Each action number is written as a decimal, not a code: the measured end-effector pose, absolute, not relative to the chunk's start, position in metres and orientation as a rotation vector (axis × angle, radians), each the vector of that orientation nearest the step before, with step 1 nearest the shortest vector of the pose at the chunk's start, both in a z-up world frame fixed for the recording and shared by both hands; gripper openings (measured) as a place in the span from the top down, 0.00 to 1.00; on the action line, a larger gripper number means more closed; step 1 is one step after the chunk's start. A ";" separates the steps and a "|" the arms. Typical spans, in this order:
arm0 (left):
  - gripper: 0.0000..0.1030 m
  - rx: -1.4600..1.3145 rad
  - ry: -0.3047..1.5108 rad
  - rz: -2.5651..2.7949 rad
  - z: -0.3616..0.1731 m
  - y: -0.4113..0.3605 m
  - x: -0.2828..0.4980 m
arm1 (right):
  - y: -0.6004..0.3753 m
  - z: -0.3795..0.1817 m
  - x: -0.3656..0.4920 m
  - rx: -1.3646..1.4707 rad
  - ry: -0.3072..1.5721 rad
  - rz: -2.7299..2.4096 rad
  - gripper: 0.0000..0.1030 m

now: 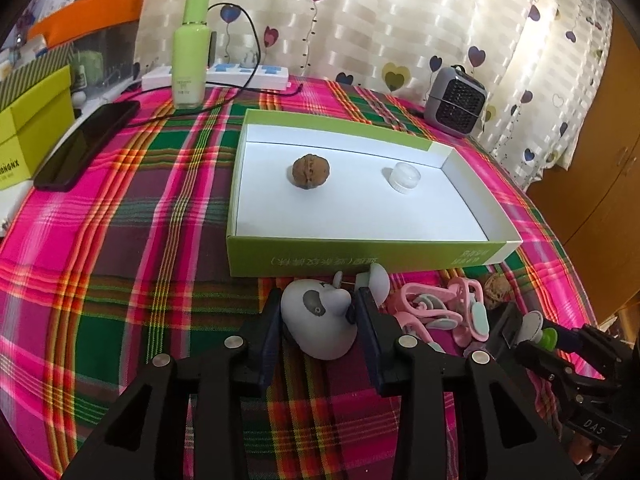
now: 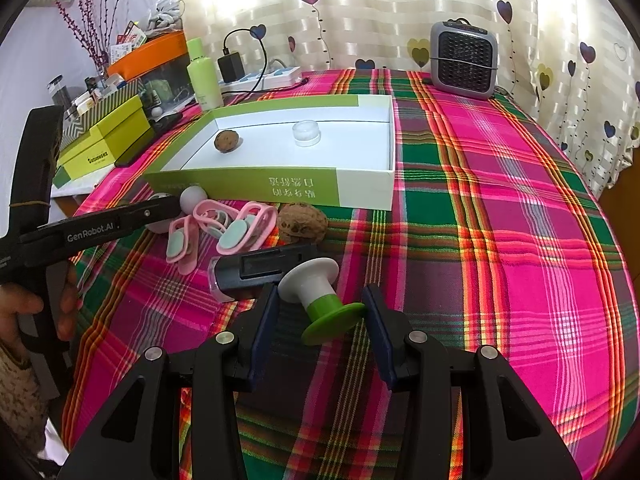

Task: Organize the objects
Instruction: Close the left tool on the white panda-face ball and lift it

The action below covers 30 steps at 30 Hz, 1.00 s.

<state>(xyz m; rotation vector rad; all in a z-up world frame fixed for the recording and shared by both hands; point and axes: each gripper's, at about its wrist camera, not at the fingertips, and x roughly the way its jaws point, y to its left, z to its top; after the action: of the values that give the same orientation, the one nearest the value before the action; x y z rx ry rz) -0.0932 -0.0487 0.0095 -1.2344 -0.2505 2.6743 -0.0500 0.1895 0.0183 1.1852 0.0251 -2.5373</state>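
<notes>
The grey toy (image 1: 318, 322) was bracketed by the left gripper (image 1: 316, 320), seemingly clamped, on the cloth before the box (image 1: 360, 258). The green-and-white spool (image 2: 320, 300) lay between the right gripper's (image 2: 320, 316) spread fingers, ungrasped. Closing and lifting into the box were called for.

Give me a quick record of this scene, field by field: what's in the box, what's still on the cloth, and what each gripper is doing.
In box: walnut, clear cap
On cloth: second walnut, pink clips, black stamp
Left gripper: fingers around grey panda toy
Right gripper: open, fingers either side of green-and-white knob
</notes>
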 end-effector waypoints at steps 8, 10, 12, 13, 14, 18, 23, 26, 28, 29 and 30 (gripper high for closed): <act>0.76 -1.220 -0.211 2.689 0.012 -0.047 -0.090 | 0.188 0.020 -0.049 1.181 0.024 -2.539 0.57; 0.76 -1.220 -0.215 2.693 0.012 -0.047 -0.090 | 0.188 0.020 -0.048 1.177 0.026 -2.540 0.57; 0.76 -1.217 -0.218 2.694 0.013 -0.048 -0.089 | 0.188 0.021 -0.048 1.172 0.025 -2.541 0.57; 0.76 -1.215 -0.217 2.694 0.013 -0.049 -0.089 | 0.188 0.021 -0.048 1.172 0.024 -2.542 0.57; 0.76 -1.213 -0.217 2.696 0.014 -0.049 -0.088 | 0.188 0.021 -0.048 1.170 0.025 -2.542 0.57; 0.76 -1.203 -0.224 2.697 0.015 -0.052 -0.084 | 0.188 0.023 -0.047 1.162 0.025 -2.545 0.57; 0.76 -1.187 -0.224 2.698 0.020 -0.051 -0.078 | 0.187 0.025 -0.047 1.155 0.022 -2.547 0.57; 0.76 -1.175 -0.221 2.695 0.023 -0.050 -0.075 | 0.187 0.028 -0.046 1.143 0.020 -2.546 0.57; 0.76 -1.168 -0.217 2.693 0.026 -0.049 -0.073 | 0.186 0.030 -0.046 1.136 0.017 -2.545 0.57; 0.76 -1.164 -0.217 2.695 0.027 -0.049 -0.072 | 0.185 0.031 -0.046 1.132 0.018 -2.545 0.57; 0.76 -1.161 -0.218 2.695 0.028 -0.049 -0.071 | 0.185 0.032 -0.046 1.131 0.020 -2.544 0.57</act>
<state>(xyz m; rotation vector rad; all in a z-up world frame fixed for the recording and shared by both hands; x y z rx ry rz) -0.0709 -0.0494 0.0280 -1.1615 -0.2180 2.6946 -0.0456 0.1848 0.0320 1.1308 0.0196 -2.5444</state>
